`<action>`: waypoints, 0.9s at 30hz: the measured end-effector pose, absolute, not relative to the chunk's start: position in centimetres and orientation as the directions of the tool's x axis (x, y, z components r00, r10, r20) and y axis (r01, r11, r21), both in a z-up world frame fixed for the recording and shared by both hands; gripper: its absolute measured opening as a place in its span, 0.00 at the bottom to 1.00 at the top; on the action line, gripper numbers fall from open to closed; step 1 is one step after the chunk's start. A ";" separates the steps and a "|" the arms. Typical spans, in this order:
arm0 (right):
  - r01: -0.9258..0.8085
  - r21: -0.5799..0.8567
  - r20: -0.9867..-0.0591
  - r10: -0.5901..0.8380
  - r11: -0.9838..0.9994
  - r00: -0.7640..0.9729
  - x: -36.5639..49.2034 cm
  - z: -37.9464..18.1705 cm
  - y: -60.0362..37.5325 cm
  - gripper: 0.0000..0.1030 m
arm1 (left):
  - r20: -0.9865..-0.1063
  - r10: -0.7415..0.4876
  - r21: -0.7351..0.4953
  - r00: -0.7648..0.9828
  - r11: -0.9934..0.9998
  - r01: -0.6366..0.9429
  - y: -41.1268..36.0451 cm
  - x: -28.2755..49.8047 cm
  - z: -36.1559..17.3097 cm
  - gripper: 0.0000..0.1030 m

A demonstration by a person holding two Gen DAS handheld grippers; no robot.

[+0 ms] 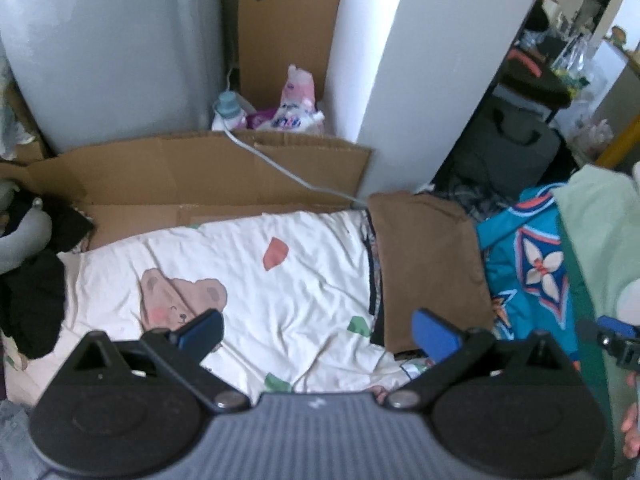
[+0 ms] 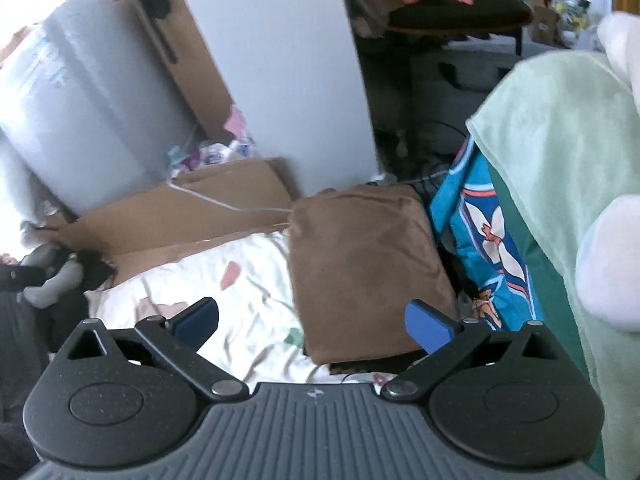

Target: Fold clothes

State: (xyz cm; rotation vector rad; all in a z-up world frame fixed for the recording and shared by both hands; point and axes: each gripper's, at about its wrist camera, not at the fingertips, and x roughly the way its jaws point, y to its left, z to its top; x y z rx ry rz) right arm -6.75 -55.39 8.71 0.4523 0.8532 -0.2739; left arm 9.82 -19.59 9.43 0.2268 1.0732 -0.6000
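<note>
Here, left tongs [image 1: 318,330] and right tongs [image 2: 312,320] wide apart, empty, brown folded garment [image 2: 368,276] partly hidden.

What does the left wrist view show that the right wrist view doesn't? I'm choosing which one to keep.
Only the left: the bear print on the cream sheet, and the other gripper's edge. Only the right: the black chair seat with a pink strap. Both: the folded brown garment, blue patterned fabric, cardboard, and open, empty jaws.
</note>
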 end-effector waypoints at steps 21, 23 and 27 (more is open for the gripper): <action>0.225 0.276 -0.699 0.035 0.934 0.714 -10.9 23.3 -45.3 0.99 | -0.825 -0.316 -0.018 0.468 0.842 0.539 -2.5 5.5 22.5 1.00; 0.212 0.274 -0.693 0.040 0.938 0.719 -10.7 24.1 -43.8 0.99 | -0.816 -0.307 -0.011 0.489 0.856 0.518 -0.8 5.5 22.7 1.00; 0.187 0.295 -0.686 0.072 0.937 0.724 -9.9 24.7 -40.3 0.99 | -0.802 -0.301 -0.031 0.517 0.884 0.466 2.2 5.6 21.7 1.00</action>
